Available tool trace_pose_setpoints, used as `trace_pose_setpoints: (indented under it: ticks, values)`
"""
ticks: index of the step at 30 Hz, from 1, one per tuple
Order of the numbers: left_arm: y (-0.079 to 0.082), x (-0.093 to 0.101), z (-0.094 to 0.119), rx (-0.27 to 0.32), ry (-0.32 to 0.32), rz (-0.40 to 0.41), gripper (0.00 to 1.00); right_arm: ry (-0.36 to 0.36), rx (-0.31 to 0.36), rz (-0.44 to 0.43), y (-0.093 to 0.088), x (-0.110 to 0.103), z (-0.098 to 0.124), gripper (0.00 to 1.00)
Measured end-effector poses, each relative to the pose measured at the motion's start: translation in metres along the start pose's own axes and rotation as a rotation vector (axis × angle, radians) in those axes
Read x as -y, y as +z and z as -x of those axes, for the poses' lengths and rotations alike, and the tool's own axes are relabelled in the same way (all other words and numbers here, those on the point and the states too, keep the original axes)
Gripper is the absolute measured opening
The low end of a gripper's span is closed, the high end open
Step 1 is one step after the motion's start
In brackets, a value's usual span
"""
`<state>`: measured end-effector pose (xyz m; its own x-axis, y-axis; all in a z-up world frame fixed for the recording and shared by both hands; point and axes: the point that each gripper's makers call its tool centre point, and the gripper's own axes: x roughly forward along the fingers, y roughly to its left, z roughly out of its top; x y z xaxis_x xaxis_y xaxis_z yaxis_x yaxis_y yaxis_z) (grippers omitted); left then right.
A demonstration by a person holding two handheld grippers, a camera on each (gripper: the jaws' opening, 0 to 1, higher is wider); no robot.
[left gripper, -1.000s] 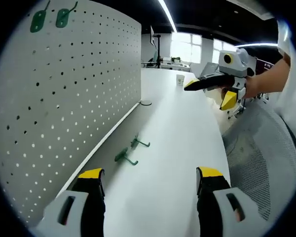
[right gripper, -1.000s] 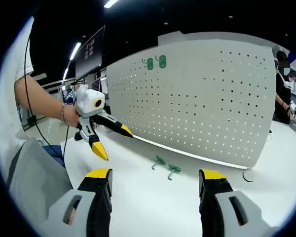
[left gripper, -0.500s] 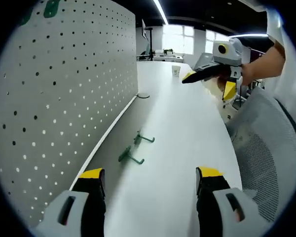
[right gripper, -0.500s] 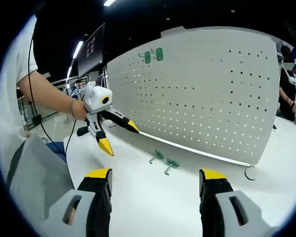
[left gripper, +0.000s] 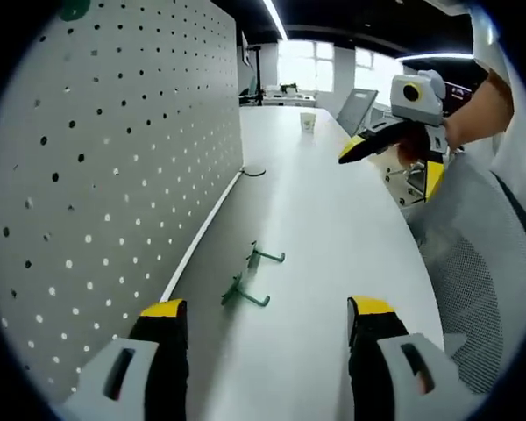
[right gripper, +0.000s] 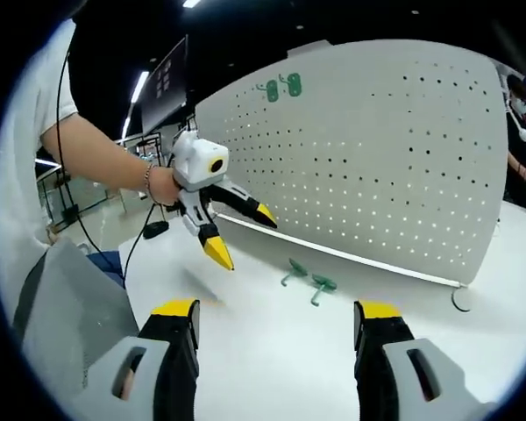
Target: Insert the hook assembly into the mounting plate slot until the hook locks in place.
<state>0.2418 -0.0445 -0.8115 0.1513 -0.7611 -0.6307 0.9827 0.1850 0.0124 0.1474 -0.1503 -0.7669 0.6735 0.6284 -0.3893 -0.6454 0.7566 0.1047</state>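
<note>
Your big grey pegboard (right gripper: 377, 167) stands up on the white table (left gripper: 333, 254). In the left gripper view it runs along the left side of your left gripper (left gripper: 263, 320). In the right gripper view it stands past your right gripper (right gripper: 276, 320), and two green hooks (right gripper: 282, 88) already hang near its top. Two more green hooks (left gripper: 252, 279) lie flat on the table near the board's bottom edge, in front of both tools. Both tools have their jaws wide apart and hold nothing. Your left gripper hangs in the air above the table, off to the left of the lying hooks in the right gripper view.
</note>
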Motion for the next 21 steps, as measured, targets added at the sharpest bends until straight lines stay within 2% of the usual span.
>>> trace_pose_setpoints:
  ticks: [4, 11, 14, 16, 18, 21]
  values:
    - [-0.003, 0.005, -0.004, -0.022, -0.010, -0.013, 0.77, -0.004, 0.013, 0.015, 0.006, 0.001, 0.000, 0.69]
    - [-0.005, -0.002, -0.010, -0.053, -0.018, -0.042, 0.76, 0.002, 0.005, 0.011, 0.001, -0.005, -0.005, 0.70]
    - [-0.007, -0.005, -0.016, -0.086, -0.032, -0.060, 0.76, -0.002, 0.002, 0.010, 0.000, -0.006, -0.003, 0.70]
    - [-0.015, -0.004, -0.022, -0.135, -0.066, -0.102, 0.76, -0.005, 0.002, 0.009, 0.000, -0.005, -0.001, 0.70]
    - [-0.019, -0.006, -0.027, -0.159, -0.076, -0.124, 0.76, -0.010, -0.002, 0.003, -0.003, -0.004, 0.001, 0.70]
    - [-0.023, -0.008, -0.034, -0.189, -0.088, -0.130, 0.76, -0.014, -0.008, -0.005, -0.006, -0.004, 0.003, 0.70]
